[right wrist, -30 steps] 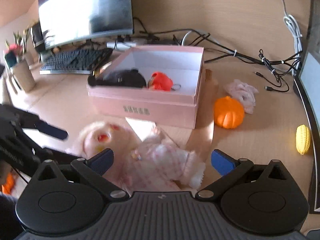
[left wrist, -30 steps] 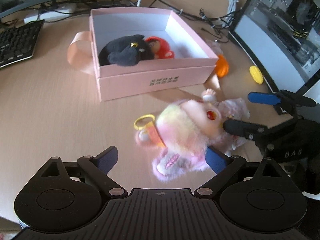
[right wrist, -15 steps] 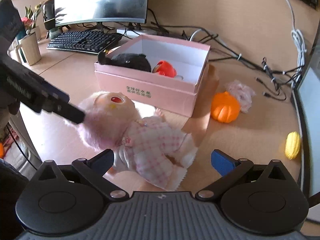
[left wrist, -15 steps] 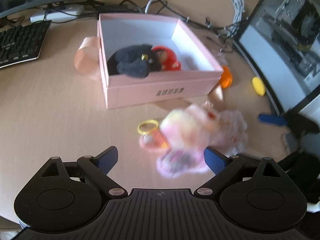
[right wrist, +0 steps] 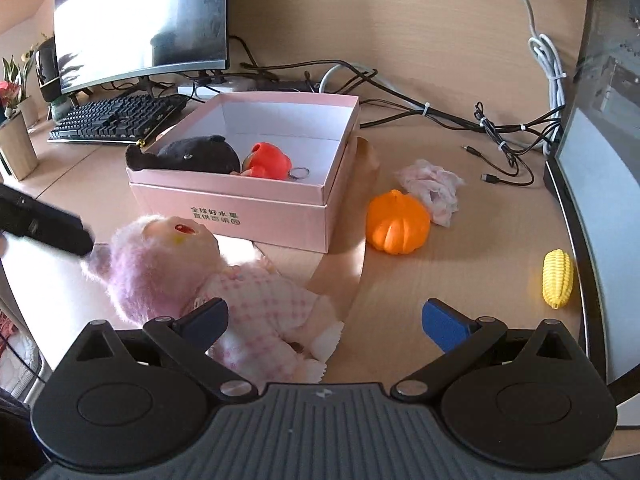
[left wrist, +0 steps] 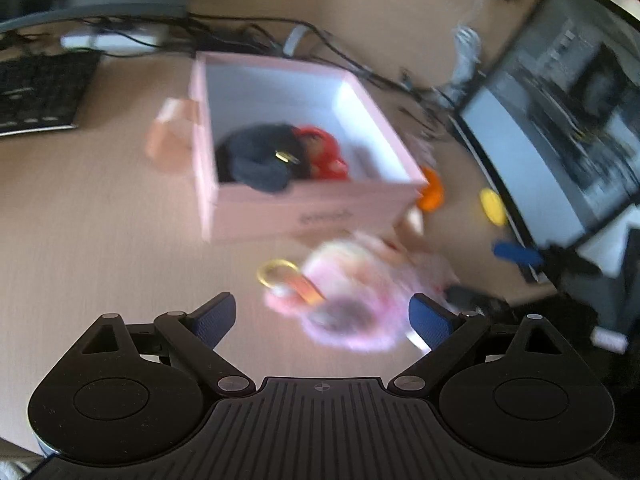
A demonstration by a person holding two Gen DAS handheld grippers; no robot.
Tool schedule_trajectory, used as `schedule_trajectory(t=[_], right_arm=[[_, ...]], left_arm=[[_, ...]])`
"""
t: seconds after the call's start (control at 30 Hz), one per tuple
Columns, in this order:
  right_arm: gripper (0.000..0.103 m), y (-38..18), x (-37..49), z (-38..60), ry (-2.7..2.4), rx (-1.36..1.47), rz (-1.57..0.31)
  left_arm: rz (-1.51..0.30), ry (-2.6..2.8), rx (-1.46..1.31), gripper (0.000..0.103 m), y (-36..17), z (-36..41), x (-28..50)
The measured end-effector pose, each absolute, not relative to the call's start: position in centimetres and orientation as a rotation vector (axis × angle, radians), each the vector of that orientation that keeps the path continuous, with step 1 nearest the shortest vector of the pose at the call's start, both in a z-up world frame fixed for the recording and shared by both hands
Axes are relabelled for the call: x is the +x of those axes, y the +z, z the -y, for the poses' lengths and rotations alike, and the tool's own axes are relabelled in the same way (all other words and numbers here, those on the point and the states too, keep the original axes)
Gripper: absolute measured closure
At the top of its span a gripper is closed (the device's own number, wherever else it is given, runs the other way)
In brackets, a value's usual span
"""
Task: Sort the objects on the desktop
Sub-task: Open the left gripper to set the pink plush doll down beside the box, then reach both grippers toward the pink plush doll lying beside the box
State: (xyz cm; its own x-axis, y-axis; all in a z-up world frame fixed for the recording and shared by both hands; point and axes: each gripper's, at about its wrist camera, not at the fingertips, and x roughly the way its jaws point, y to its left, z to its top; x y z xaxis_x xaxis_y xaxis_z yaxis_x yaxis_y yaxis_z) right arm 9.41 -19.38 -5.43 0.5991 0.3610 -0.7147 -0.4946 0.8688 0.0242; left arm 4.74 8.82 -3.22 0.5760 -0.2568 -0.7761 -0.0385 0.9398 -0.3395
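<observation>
A pink fluffy-haired doll (right wrist: 240,296) in a checked dress lies on its back on the desk in front of the open pink box (right wrist: 240,208). A black plush (right wrist: 196,156) and a red toy (right wrist: 268,162) are in the box. My right gripper (right wrist: 326,320) is open, its left finger over the doll's torso. In the blurred left wrist view my left gripper (left wrist: 322,318) is open, with the doll's head (left wrist: 352,292) and yellow ring (left wrist: 278,272) just beyond its fingers. Neither gripper holds anything. One left finger (right wrist: 52,228) sits beside the doll's ear.
An orange pumpkin toy (right wrist: 398,224), a crumpled pink-white cloth (right wrist: 432,188) and a yellow corn toy (right wrist: 557,278) lie right of the box. A keyboard (right wrist: 112,120) and monitor (right wrist: 140,20) stand at back left, cables (right wrist: 440,116) behind, and a second screen (right wrist: 600,200) at right.
The doll has come to rest on its back before the box. The left gripper has pulled back and up from it; the right gripper has also drawn back. Both stay open.
</observation>
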Motion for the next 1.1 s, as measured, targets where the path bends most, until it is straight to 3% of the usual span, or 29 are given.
schedule_trajectory(t=[0.83,1.1], right_arm=[[0.0,-6.7,9.6,19.6,0.535,-0.072,-0.877],[0.0,-4.6,9.8,19.4,0.559,-0.046,-0.815]], left_arm=[[-1.075,-0.016,-0.063,0.006,-8.3,-8.1,4.1],[-1.02,-0.087,-0.201,0.006,-5.9,-9.3,3.5]])
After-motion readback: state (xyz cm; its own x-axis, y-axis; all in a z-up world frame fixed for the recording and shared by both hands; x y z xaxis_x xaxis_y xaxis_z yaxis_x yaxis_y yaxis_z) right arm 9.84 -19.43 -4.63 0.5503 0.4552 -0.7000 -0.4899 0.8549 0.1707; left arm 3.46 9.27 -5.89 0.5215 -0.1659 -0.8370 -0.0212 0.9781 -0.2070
